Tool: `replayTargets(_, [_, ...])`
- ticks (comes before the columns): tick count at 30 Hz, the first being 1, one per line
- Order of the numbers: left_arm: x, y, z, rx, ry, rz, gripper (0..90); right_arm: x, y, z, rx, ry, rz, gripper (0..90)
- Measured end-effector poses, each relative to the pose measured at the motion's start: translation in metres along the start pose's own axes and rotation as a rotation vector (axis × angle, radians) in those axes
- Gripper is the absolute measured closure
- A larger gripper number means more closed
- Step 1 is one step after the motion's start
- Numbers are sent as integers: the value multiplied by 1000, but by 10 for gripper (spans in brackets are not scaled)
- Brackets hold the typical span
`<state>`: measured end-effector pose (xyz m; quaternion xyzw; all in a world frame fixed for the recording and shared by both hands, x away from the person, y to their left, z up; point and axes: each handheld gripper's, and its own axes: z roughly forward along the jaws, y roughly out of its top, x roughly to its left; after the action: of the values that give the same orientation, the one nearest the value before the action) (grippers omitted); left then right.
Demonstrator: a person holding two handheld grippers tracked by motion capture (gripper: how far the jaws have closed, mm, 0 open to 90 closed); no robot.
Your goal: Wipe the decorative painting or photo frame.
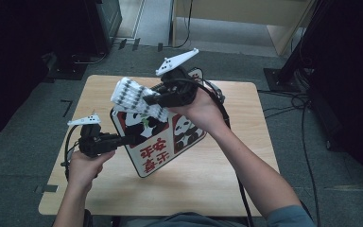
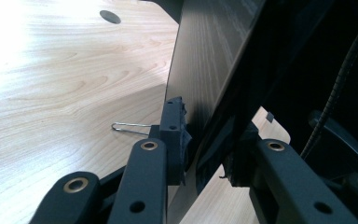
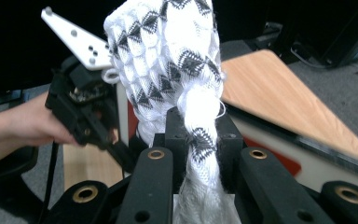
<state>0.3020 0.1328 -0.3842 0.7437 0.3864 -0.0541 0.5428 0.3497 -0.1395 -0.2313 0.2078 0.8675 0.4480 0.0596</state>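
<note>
A flat panel printed with pandas and red characters (image 1: pixel 156 151) stands tilted on edge over the wooden table (image 1: pixel 208 175). My left gripper (image 1: pixel 131 138) is shut on its lower left edge; in the left gripper view the pads (image 2: pixel 175 135) press on the thin dark panel (image 2: pixel 205 60). My right gripper (image 1: pixel 147 99) is held up above the panel, shut on a white cloth with black triangle patterning (image 1: pixel 132 97). In the right gripper view the bunched cloth (image 3: pixel 168 51) rises from between the right gripper's (image 3: pixel 200 135) jaws, with the left gripper (image 3: pixel 84 107) behind it.
A thin wire loop (image 2: pixel 130 127) lies on the table (image 2: pixel 51 93) beside the left jaw. A dark round spot (image 2: pixel 110 17) marks the far tabletop. Grey carpet, cables (image 1: pixel 307 142) and dark furniture surround the table.
</note>
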Motion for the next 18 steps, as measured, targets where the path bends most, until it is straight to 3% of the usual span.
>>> replayTargets(5, [1, 0, -4, 3, 4, 3, 732, 1, 13, 9, -3, 4, -4, 812])
replayTargets(10, [1, 1, -6, 8, -1, 9, 733, -1, 23, 11, -23, -24, -17, 813])
replayTargets(18, [0, 1, -7, 10, 0, 12, 745, -5, 21, 19, -7, -63, -10, 811])
